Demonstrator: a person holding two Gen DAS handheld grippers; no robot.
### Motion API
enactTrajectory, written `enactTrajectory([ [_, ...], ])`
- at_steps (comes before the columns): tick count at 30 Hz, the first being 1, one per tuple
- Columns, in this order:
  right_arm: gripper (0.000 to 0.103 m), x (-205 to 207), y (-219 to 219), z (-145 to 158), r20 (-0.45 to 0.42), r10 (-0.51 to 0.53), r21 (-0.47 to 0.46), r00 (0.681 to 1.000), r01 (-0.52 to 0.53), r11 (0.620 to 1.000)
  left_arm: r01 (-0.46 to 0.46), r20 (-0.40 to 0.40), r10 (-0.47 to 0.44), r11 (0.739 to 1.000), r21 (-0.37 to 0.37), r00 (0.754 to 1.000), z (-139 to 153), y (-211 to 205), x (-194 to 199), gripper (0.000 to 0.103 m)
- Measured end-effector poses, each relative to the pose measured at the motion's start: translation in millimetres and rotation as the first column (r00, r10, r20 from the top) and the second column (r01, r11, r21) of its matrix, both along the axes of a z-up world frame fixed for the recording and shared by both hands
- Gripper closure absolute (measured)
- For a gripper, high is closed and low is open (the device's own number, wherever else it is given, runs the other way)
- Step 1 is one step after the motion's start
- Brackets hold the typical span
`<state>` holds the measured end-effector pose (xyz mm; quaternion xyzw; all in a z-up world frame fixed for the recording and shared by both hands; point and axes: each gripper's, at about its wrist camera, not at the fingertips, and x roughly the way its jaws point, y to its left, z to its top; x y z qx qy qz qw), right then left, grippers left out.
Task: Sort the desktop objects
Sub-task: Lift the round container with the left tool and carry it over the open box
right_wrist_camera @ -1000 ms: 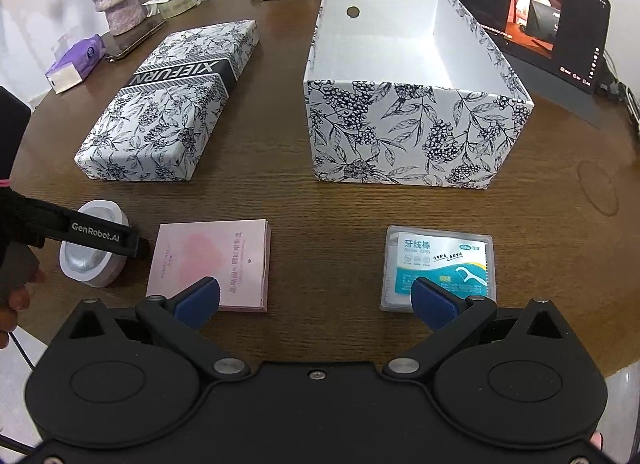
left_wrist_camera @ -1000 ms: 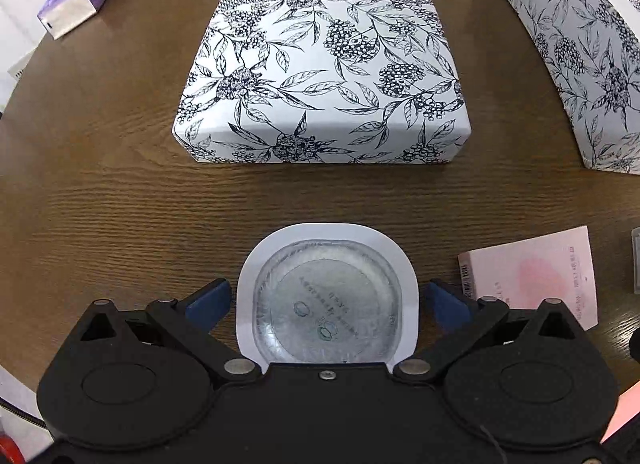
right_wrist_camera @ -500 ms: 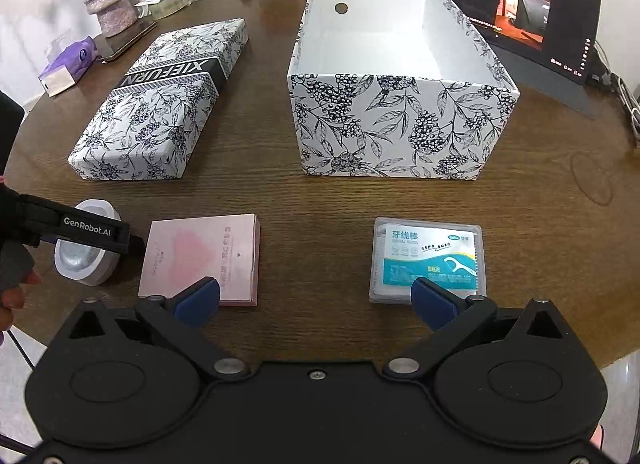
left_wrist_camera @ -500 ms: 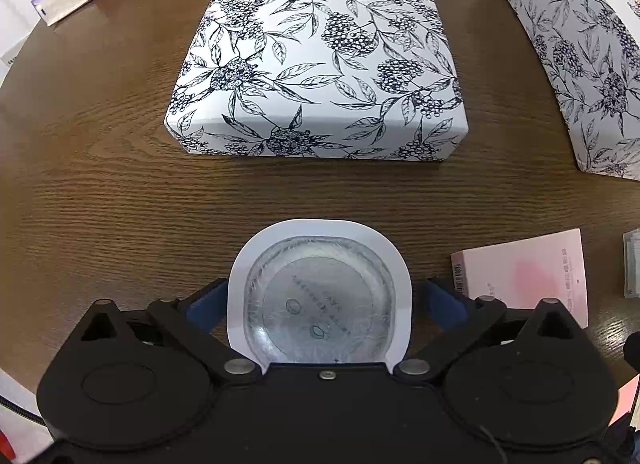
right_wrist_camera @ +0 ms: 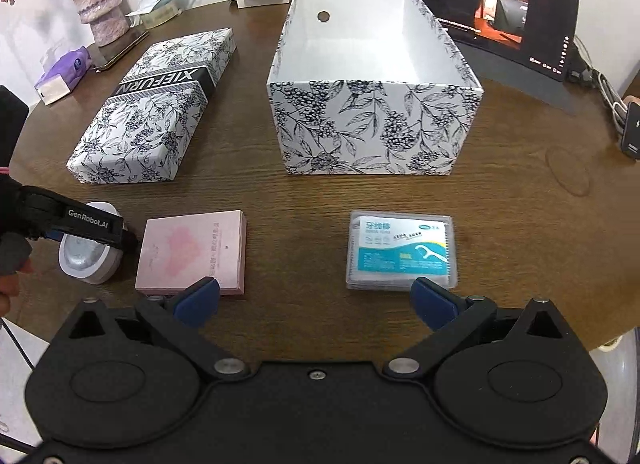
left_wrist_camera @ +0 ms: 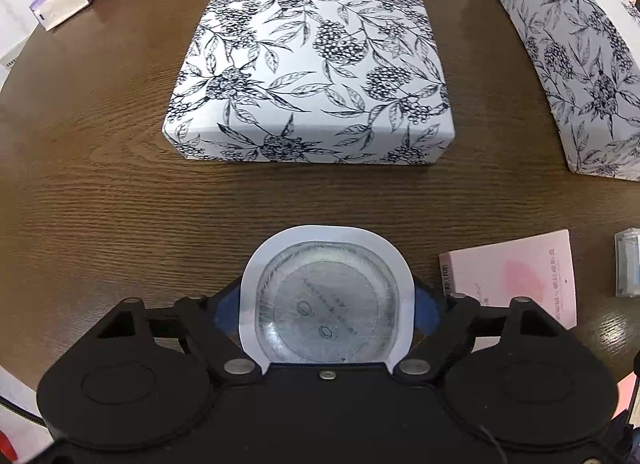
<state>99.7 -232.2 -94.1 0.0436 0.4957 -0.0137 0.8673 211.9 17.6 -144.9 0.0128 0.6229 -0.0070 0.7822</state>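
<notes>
Now the left gripper [left_wrist_camera: 326,300] has its jaws pressed against both sides of a small white cup with a foil lid [left_wrist_camera: 326,300]. The blue pads [left_wrist_camera: 426,310] touch the cup's left and right edges, so the jaws are clamped on it. The cup sits deep between the jaws, close to the gripper's black body. In the right wrist view the same cup [right_wrist_camera: 86,260] rests on the brown tabletop [right_wrist_camera: 304,200] near its front left edge, with the left gripper [right_wrist_camera: 90,224] over it.

Just to the right of the cup lies a pink pad of paper [right_wrist_camera: 192,252]. They are near each other, but I cannot tell if they touch. Farther right lies a clear box of floss picks [right_wrist_camera: 400,250] with a blue and white label.

The right gripper [right_wrist_camera: 316,298] hangs above the tabletop with its jaws wide apart and nothing between them. One blue pad is over the front corner of the pink pad, and the other is over the front edge of the floss box.

Behind these things stands an open flowered box [right_wrist_camera: 376,132], white inside. Its flowered lid [right_wrist_camera: 152,112] lies flat to the left, straight in front of the cup.
</notes>
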Motion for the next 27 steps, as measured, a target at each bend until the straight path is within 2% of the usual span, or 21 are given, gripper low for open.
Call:
enactTrajectory([
  [4, 0.000, -4, 0, 6, 0.006, 0.002, -0.003, 1.000, -0.002, 1.000, 0.006, -0.004, -0.006, 1.000, -0.018, 1.000, 4, -4, -1, 0.023],
  [15, 0.000, -23, 6, 27, 0.015, -0.002, 0.031, 1.000, 0.001, 1.000, 0.078, 0.061, -0.075, 0.996, -0.049, 0.995, 46, -14, -18, 0.023],
  [27, 0.000, -36, 14, 51, 0.007, 0.008, 0.049, 1.000, -0.009, 0.999, 0.205, 0.169, -0.196, 0.978, -0.042, 0.966, 106, -34, -36, 0.023],
])
